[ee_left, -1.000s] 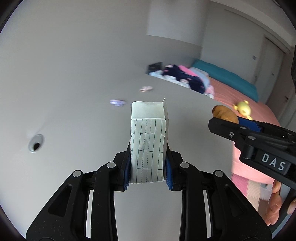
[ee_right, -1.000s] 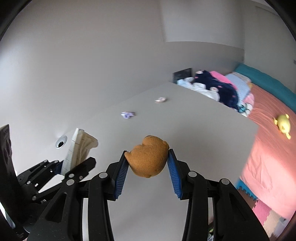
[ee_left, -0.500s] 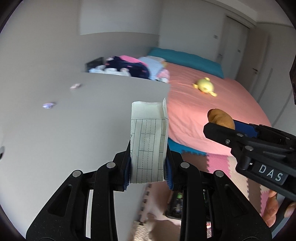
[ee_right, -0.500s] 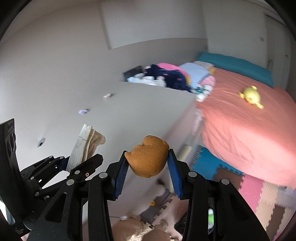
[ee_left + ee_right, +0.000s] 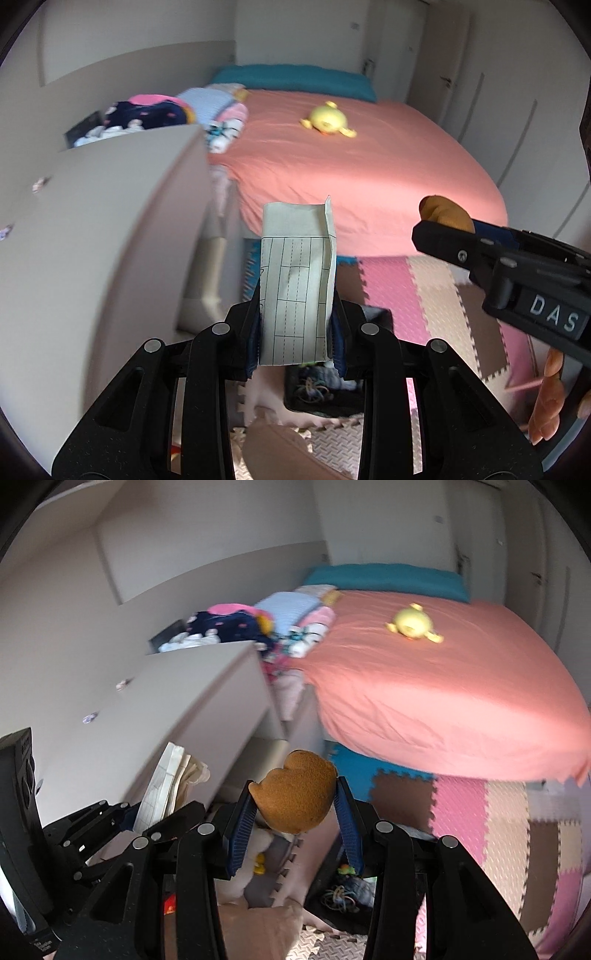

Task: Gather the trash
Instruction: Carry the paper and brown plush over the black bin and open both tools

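Observation:
My left gripper (image 5: 295, 332) is shut on a folded piece of lined paper (image 5: 295, 280) that stands up between the pads. It also shows at the left of the right wrist view (image 5: 162, 786). My right gripper (image 5: 291, 819) is shut on an orange-brown peel-like lump (image 5: 295, 794); it shows at the right of the left wrist view (image 5: 445, 216). Both are held in the air beyond the grey table's (image 5: 92, 221) edge, above the floor. Two small scraps (image 5: 90, 718) (image 5: 123, 684) lie on the table.
A bed with a salmon sheet (image 5: 351, 155) and a yellow plush toy (image 5: 327, 120) is ahead. Clothes (image 5: 155, 110) are piled at the table's far end. Foam puzzle mats (image 5: 480, 812) cover the floor. A dark bin with clutter (image 5: 325, 387) sits below the grippers.
Both grippers have swung right, off the table top toward the bed and floor, still holding the paper and the orange lump. The table now lies at the left.

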A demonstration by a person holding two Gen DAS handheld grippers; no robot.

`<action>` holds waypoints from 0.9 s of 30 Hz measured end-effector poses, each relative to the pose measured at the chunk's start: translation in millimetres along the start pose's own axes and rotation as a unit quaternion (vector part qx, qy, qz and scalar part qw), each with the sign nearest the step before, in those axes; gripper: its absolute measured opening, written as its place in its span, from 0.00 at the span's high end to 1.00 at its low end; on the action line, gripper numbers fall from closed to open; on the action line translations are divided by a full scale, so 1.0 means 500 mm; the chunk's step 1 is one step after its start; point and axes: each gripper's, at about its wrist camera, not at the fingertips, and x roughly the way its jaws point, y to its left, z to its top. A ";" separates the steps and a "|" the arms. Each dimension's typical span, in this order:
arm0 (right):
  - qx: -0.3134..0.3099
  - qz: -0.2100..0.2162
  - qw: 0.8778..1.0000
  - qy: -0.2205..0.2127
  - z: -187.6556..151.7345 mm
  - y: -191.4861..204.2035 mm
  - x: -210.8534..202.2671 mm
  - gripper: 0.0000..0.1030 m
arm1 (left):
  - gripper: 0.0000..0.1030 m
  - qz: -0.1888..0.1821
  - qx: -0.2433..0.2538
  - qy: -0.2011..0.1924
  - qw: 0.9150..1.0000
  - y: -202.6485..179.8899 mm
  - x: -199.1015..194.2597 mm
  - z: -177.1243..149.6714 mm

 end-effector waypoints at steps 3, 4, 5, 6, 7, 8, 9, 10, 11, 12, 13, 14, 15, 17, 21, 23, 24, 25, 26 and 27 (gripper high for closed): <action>0.021 -0.012 1.000 0.007 -0.022 -0.054 0.002 0.57 | 0.71 -0.011 0.018 0.016 1.000 -0.039 0.030 -0.009; 0.027 -0.017 0.999 0.011 -0.029 -0.069 0.005 0.57 | 0.71 -0.013 0.024 0.023 0.999 -0.051 0.042 -0.012; 0.032 -0.021 0.999 0.014 -0.034 -0.081 0.007 0.57 | 0.71 -0.017 0.027 0.028 0.999 -0.057 0.053 -0.012; 0.040 -0.025 0.999 0.017 -0.040 -0.098 0.011 0.57 | 0.71 -0.020 0.030 0.033 0.999 -0.069 0.061 -0.016; 0.048 -0.029 0.998 0.021 -0.046 -0.114 0.015 0.57 | 0.71 -0.023 0.035 0.039 0.998 -0.080 0.072 -0.019; 0.053 -0.031 0.998 0.024 -0.048 -0.125 0.016 0.57 | 0.71 -0.024 0.040 0.043 0.998 -0.089 0.080 -0.022; 0.059 -0.034 0.997 0.027 -0.054 -0.139 0.019 0.57 | 0.71 -0.027 0.045 0.050 0.997 -0.099 0.092 -0.026; 0.065 -0.038 0.997 0.029 -0.058 -0.150 0.022 0.57 | 0.71 -0.029 0.048 0.055 0.997 -0.113 0.098 -0.031; 0.068 -0.040 0.996 0.032 -0.059 -0.156 0.026 0.57 | 0.71 -0.031 0.052 0.059 0.996 -0.120 0.106 -0.035; 0.071 -0.043 0.996 0.036 -0.062 -0.165 0.032 0.57 | 0.71 -0.032 0.057 0.065 0.996 -0.129 0.113 -0.041; 0.074 -0.046 0.995 0.042 -0.064 -0.173 0.040 0.57 | 0.69 -0.032 0.062 0.073 0.995 -0.137 0.125 -0.046; 0.075 -0.049 0.995 0.048 -0.065 -0.178 0.046 0.57 | 0.69 -0.036 0.064 0.078 0.994 -0.139 0.132 -0.049; 0.074 -0.067 0.993 0.059 -0.066 -0.183 0.058 0.49 | 0.66 -0.043 0.071 0.093 0.992 -0.146 0.144 -0.055; 0.087 -0.113 0.988 0.058 -0.071 -0.194 0.067 0.20 | 0.05 -0.028 0.088 0.107 0.990 -0.162 0.155 -0.068; 0.104 -0.114 0.987 0.056 -0.078 -0.213 0.076 0.16 | 0.06 0.010 0.123 0.095 0.988 -0.182 0.158 -0.092; 0.103 -0.116 0.986 0.057 -0.083 -0.214 0.079 0.16 | 0.06 0.003 0.115 0.100 0.988 -0.178 0.161 -0.091; 0.102 -0.114 0.987 0.058 -0.084 -0.217 0.079 0.16 | 0.06 0.000 0.112 0.100 0.989 -0.175 0.162 -0.091; 0.101 -0.112 0.987 0.058 -0.086 -0.216 0.079 0.16 | 0.06 0.000 0.111 0.100 0.989 -0.175 0.162 -0.091; 0.101 -0.112 0.987 0.058 -0.087 -0.215 0.079 0.16 | 0.06 -0.001 0.111 0.100 0.989 -0.175 0.163 -0.091; 0.101 -0.112 0.987 0.058 -0.085 -0.215 0.081 0.16 | 0.06 -0.001 0.111 0.101 0.989 -0.175 0.163 -0.091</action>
